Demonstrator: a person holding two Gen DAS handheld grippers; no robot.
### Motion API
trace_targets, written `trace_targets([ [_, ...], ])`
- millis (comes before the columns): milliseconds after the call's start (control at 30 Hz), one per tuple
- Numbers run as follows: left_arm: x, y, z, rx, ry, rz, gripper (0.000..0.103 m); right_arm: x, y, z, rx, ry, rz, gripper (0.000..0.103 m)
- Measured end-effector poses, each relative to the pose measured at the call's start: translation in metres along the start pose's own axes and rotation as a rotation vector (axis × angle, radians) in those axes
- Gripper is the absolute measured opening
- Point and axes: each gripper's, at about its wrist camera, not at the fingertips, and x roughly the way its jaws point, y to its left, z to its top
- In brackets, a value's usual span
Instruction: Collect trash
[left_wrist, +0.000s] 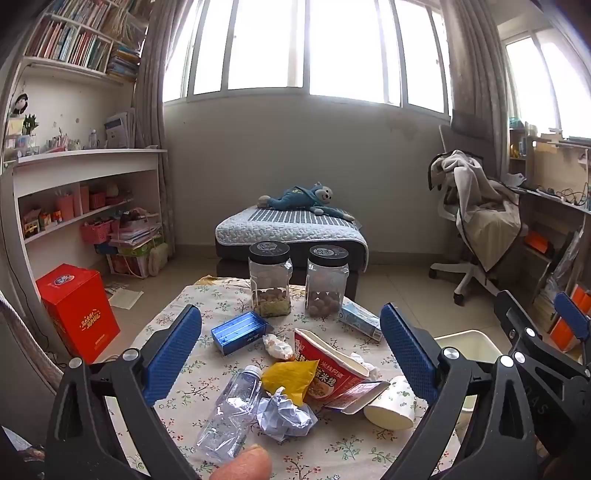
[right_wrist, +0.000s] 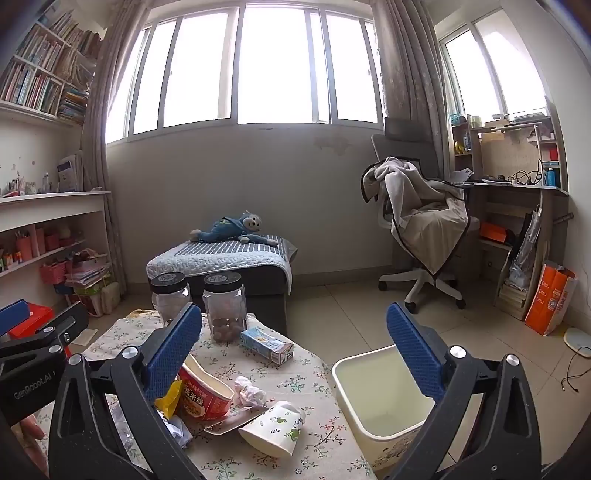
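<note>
Ahead of my left gripper (left_wrist: 291, 350), held wide open above the table (left_wrist: 177, 314), the trash is packed tight: crushed bottle (left_wrist: 231, 413), crumpled paper (left_wrist: 284, 413), yellow wrapper (left_wrist: 288, 376), noodle cup (left_wrist: 332, 373) and tipped paper cup (left_wrist: 391, 404) touch or overlap. Two jars (left_wrist: 269, 280) block the far edge. Between my right gripper's (right_wrist: 295, 354) open fingers, the bin's (right_wrist: 343, 373) mouth stands unobstructed just beside the table; the floor beyond it lies bare.
</note>
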Motion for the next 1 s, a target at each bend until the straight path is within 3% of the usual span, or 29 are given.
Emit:
trace_targets([
  [833, 0.005, 0.006, -0.005, -0.015, 0.020, 0.004, 0.095, 0.003, 0.002, -0.003, 0.002, 0.007, 0.001, 0.096],
  [967, 0.016, 0.015, -0.006, -0.057, 0.079, -0.004, 0.095, 0.016, 0.004, -0.009, 0.013, 0.073, 0.020, 0.096],
  [1000, 0.020, 0.020, -0.006, -0.074, 0.105, -0.007, 0.095, 0.021, -0.001, -0.009, 0.020, 0.133, 0.038, 0.096],
])
